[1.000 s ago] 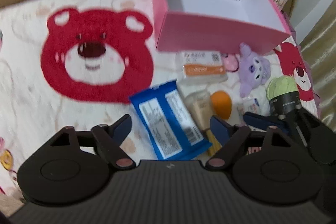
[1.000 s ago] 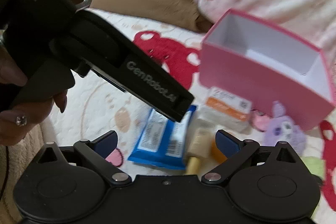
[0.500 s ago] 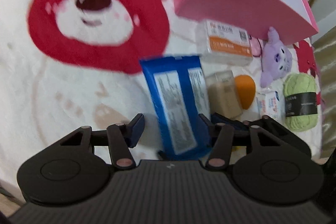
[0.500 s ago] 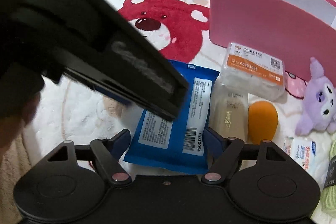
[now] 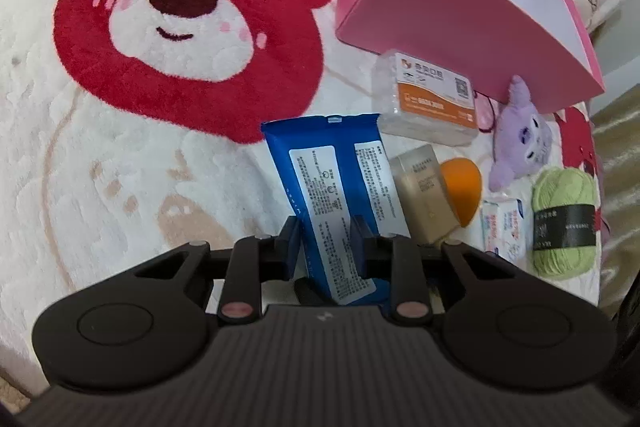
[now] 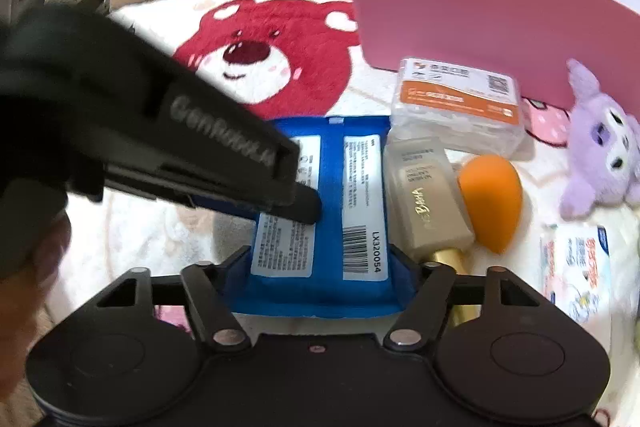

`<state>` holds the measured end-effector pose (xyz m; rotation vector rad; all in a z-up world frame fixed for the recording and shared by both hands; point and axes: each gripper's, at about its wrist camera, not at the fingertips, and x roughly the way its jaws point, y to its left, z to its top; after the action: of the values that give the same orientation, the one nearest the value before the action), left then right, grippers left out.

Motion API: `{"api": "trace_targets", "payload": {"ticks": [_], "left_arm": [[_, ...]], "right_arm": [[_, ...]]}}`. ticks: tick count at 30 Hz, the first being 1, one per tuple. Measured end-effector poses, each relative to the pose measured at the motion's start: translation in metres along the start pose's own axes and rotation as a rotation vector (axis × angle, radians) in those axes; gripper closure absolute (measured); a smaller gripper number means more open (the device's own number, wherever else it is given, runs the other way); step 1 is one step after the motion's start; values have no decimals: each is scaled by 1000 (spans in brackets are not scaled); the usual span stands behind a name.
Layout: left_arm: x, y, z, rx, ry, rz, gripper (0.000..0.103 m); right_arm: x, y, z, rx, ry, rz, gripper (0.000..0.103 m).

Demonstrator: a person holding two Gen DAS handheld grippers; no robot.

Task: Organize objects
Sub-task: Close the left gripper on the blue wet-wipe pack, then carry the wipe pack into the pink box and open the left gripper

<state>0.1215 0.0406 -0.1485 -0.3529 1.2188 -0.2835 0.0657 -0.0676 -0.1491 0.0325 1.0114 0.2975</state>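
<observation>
Pinching the blue packet at lower centre of the frame, the left gripper looks clenched on its near end. The right gripper stands released, fingers straddling the packet's width. Lift it level and clear the beige tube before swinging to the pink box at upper right.

The blue packet bears "LX320054" under its barcode; the beige bottle reads "BAHA".
</observation>
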Motion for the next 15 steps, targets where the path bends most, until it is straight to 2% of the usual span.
{"api": "trace_targets", "payload": {"ticks": [5, 8, 12, 15], "left_arm": [[-7, -7, -4, 27, 2, -2, 78], [-20, -14, -7, 54, -15, -2, 78], [-54, -32, -11, 139, -92, -10, 78], [-80, -48, -8, 180, -147, -19, 78]], "right_arm": [[-19, 3, -3, 11, -8, 17, 36], [-25, -9, 3, 21, -17, 26, 36], [-61, -4, 9, 28, -70, 35, 37], [-85, -2, 31, 27, -115, 44, 37]]}}
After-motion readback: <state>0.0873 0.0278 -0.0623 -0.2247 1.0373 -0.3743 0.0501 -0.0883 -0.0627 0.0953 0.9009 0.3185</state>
